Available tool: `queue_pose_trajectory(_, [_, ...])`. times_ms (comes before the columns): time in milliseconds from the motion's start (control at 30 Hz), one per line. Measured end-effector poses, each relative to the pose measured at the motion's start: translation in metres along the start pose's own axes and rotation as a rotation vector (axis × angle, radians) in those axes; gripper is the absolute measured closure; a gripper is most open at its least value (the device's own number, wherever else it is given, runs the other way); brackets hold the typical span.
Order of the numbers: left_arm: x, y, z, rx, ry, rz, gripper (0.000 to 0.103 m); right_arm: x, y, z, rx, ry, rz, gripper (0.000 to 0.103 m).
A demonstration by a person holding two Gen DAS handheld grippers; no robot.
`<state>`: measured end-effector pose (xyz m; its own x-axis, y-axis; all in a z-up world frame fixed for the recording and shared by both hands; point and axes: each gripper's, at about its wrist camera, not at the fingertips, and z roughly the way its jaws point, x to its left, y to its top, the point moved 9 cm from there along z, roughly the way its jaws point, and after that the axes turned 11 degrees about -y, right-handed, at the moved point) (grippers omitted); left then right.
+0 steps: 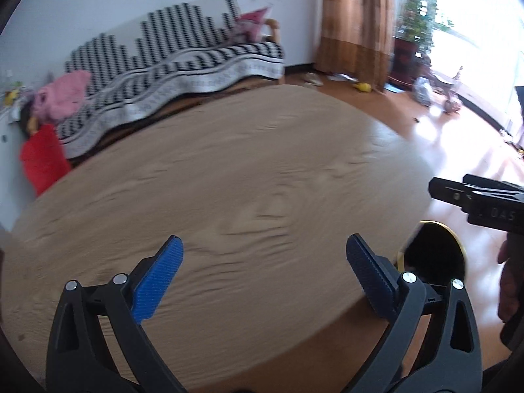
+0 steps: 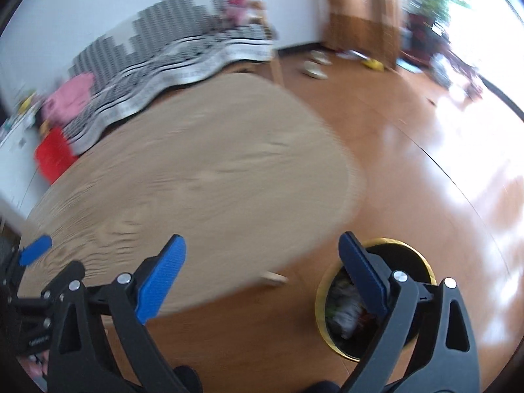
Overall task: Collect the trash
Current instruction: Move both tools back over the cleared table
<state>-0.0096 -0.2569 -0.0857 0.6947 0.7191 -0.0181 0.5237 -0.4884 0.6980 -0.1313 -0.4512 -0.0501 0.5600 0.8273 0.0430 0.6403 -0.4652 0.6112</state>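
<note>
My left gripper (image 1: 263, 255) hangs open above the round wooden table (image 1: 229, 163), nothing between its blue pads. My right gripper (image 2: 262, 255) is open too and empty, over the table's near edge and the floor. A black bin with a gold rim (image 2: 330, 281) stands on the floor beside the table, below the right finger; crumpled wrappers (image 2: 344, 311) lie inside it. The same bin (image 1: 435, 255) shows past the table edge in the left wrist view. The right gripper's body (image 1: 484, 203) and a hand (image 1: 509, 281) reach in from the right there. One blue fingertip (image 2: 34, 250) of the left gripper shows at the far left.
A sofa under a black-and-white throw (image 1: 183, 65) runs behind the table, with pink cushions (image 1: 65, 95) and a red bag (image 1: 42, 160) at its left end. Brown curtains (image 1: 357, 23), a plant (image 1: 416, 16) and small clutter (image 1: 363, 86) lie on the shiny wooden floor (image 2: 409, 163) by the window.
</note>
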Motion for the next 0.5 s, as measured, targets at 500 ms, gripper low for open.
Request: queue_pose_trajectory(500, [0.191, -0.053, -0.058, 0.000, 0.220, -0.256, 0.006, 0.234, 0.001, 0.002, -0.033, 0.158, -0.284, 0.011])
